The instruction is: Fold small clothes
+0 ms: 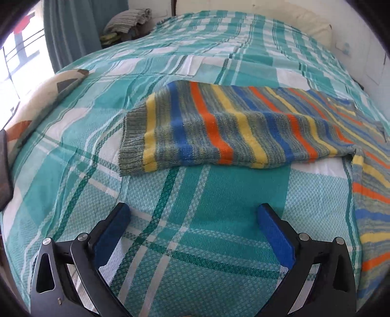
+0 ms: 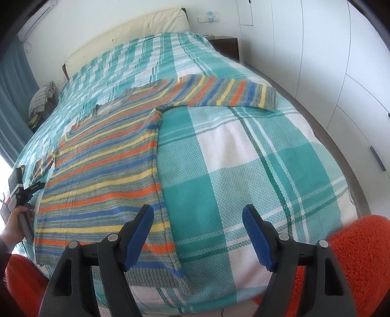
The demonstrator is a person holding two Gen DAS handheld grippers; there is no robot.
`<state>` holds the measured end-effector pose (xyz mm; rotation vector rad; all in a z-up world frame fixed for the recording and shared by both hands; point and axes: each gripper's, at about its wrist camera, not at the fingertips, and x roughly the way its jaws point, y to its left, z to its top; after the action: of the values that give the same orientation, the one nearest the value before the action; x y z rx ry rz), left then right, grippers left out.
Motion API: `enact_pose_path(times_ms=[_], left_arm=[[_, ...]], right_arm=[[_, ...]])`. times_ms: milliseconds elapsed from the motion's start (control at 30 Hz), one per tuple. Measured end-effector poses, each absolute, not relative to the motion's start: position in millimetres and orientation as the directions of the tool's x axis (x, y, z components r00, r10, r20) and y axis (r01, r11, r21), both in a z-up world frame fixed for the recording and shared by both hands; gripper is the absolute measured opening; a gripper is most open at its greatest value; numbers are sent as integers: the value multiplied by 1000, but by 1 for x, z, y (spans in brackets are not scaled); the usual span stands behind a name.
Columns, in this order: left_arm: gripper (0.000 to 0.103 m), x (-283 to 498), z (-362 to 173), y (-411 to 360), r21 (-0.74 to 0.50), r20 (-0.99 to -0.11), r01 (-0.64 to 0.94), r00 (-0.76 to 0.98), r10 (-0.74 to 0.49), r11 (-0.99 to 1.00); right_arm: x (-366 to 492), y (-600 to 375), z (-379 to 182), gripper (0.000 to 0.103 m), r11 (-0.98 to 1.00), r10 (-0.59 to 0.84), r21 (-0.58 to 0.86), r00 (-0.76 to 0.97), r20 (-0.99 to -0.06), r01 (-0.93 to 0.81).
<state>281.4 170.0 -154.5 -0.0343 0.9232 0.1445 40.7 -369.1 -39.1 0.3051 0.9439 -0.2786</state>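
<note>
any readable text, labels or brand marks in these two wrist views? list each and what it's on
No text reads clearly in either view.
Left gripper: white lettering on its black body, seen in the right wrist view, too small and blurred to read.
Striped sweater: no label or print visible.
Plaid bedcover: pattern only, no words.
Wall switch panel: no legible markings.

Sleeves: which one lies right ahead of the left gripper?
The sweater's left sleeve, cuff pointing toward the window. The other sleeve stretches toward the wardrobe side, beyond the right gripper.
</note>
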Motion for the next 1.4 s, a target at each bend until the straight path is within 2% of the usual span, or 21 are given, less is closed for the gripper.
enact_pose_path(times_ms=[767,1133,1400], left_arm=[[103,281,-155,169,32,-790,-141,602,111,989],[103,281,-156,169,32,-791,-141,602,111,989],[103,281,-155,169,31,-791,-142,602,111,989]], right_arm=[[62,-317,-52,75,943,-156,2,449,-880,332],[58,-318,-46,75,948,-145,26,503,-852,318],[44,-327,-40,75,945,-104,95,563,-820,312]])
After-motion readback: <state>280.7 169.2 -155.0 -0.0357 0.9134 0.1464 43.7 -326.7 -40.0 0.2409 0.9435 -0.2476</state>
